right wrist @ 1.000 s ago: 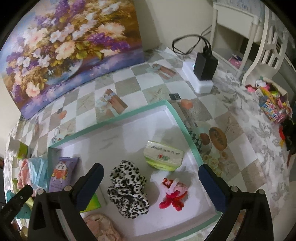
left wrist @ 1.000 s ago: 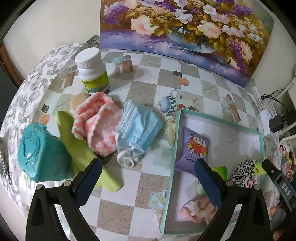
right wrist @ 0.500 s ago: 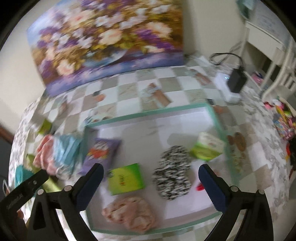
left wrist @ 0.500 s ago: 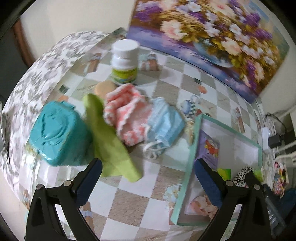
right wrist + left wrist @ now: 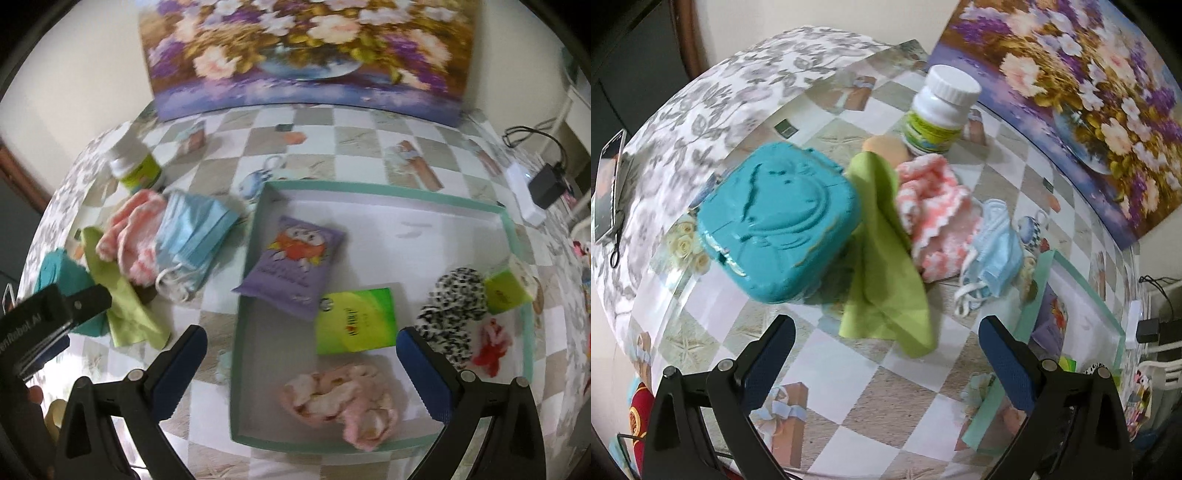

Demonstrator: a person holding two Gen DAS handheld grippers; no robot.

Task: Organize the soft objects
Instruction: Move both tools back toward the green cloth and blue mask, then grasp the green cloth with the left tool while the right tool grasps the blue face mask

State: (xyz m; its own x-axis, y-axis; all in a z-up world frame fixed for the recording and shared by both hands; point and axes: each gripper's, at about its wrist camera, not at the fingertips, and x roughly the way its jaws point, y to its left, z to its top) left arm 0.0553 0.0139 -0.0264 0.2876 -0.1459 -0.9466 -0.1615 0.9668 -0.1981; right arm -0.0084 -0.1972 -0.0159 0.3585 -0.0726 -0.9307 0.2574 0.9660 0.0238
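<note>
The tray point(image 5: 511, 236) is holding a snack bag point(image 5: 293, 266), green packets, a scrunchie point(image 5: 452, 306) and pink socks point(image 5: 343, 400). Both grippers, left point(image 5: 886, 354) and right point(image 5: 301, 363), are hovering spread wide, gripping nothing.

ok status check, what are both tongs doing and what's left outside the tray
Left tongs open, empty, facing green cloth. Right tongs open, empty, over tray. Pink knit, blue mask outside tray.

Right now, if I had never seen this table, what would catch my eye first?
Probably the big flower painting propped against the wall behind the table. Next, the teal case at the left, beside a heap of green cloth, pink knit and blue masks. On the right, a shallow tray holds packets and soft bits.
</note>
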